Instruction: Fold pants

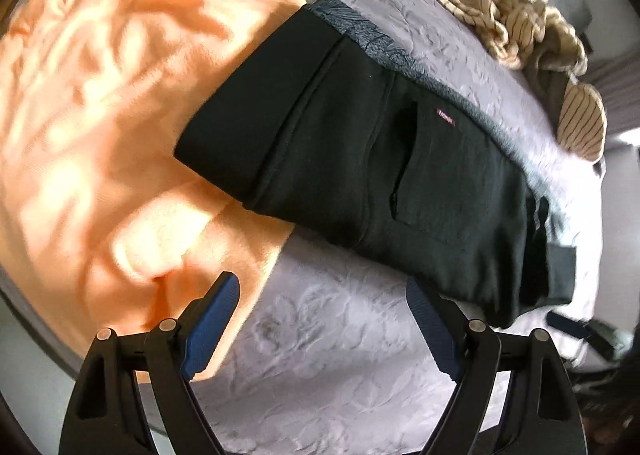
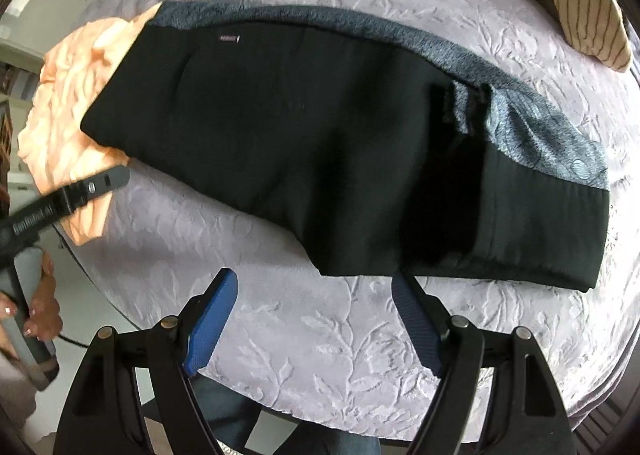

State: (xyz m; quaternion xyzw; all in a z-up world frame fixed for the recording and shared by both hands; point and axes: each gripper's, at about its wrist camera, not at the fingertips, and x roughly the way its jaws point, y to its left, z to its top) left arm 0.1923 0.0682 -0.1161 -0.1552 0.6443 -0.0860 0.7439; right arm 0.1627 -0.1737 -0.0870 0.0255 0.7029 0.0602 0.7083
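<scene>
1. Left gripper (image 1: 322,321) sits at the bottom of the left wrist view, jaws wide apart, nothing between them. I see the black pants (image 1: 360,171) across mid-frame, doubled lengthwise, one end lying on the peach blanket (image 1: 100,115).
2. Right gripper (image 2: 314,319) at the bottom of its view is spread open too, empty, just below the pants (image 2: 320,151) on the lavender bedspread (image 2: 320,335).
3. I'd guess the next move is pinching an end and folding it across.
4. Blue fabric (image 2: 520,111) peeks out behind; can't tell if it's lining.
</scene>
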